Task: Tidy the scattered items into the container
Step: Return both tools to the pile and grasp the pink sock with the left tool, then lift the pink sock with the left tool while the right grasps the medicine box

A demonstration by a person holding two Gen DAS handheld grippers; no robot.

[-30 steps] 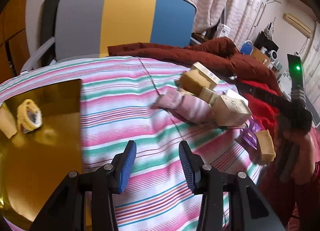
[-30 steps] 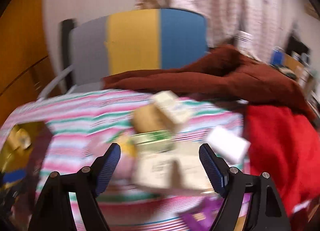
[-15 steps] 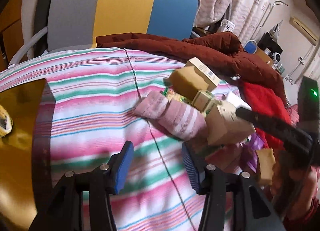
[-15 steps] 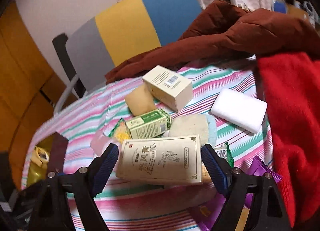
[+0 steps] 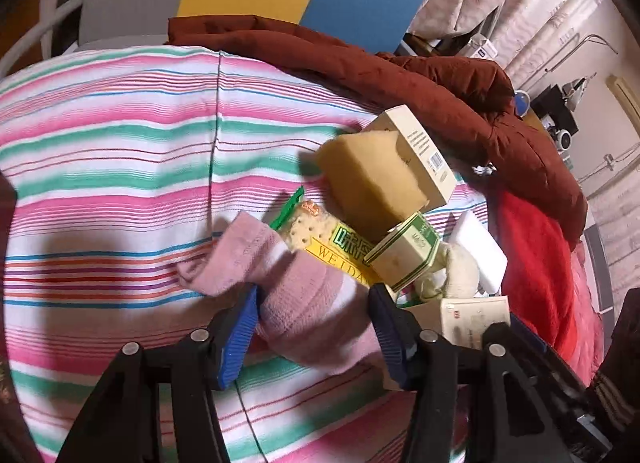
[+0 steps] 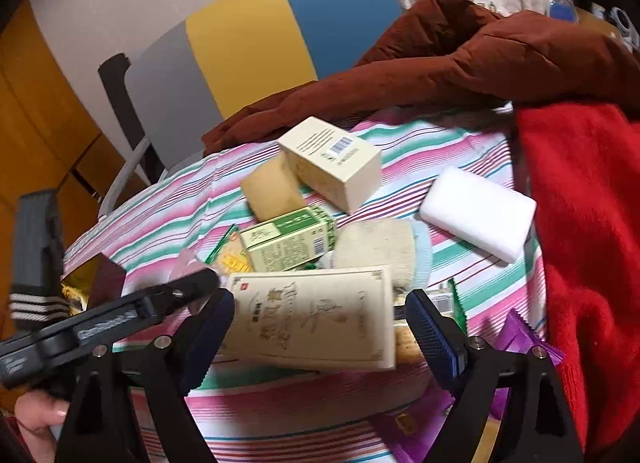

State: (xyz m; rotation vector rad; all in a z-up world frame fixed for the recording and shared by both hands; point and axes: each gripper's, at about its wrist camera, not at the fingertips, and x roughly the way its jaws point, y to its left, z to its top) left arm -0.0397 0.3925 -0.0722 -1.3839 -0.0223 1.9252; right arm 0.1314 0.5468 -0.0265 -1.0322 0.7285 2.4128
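Lying on a striped cloth (image 5: 120, 167) of pink, green and white bands, the scattered items make one loose heap. A soft knitted pink sock (image 5: 296, 303) sits between the ribbed blue pads of the left hand-held gripper (image 5: 316, 327); its jaws are closing and the left pad touches the wool, but I cannot tell if the right pad presses it. Behind it lie a crinkled cracker packet (image 5: 320, 235), a porous yellow sponge (image 5: 372, 179) and a small green carton (image 5: 408, 255). The right hand-held gripper (image 6: 320, 323) stands released around a flat cream cardboard box (image 6: 316, 315), not pressing it. A smooth white block (image 6: 478, 213) lies apart near a fuzzy red blanket (image 6: 588, 223). The container (image 6: 96, 283) shows only as a dark corner at the left, behind the other gripper's body.
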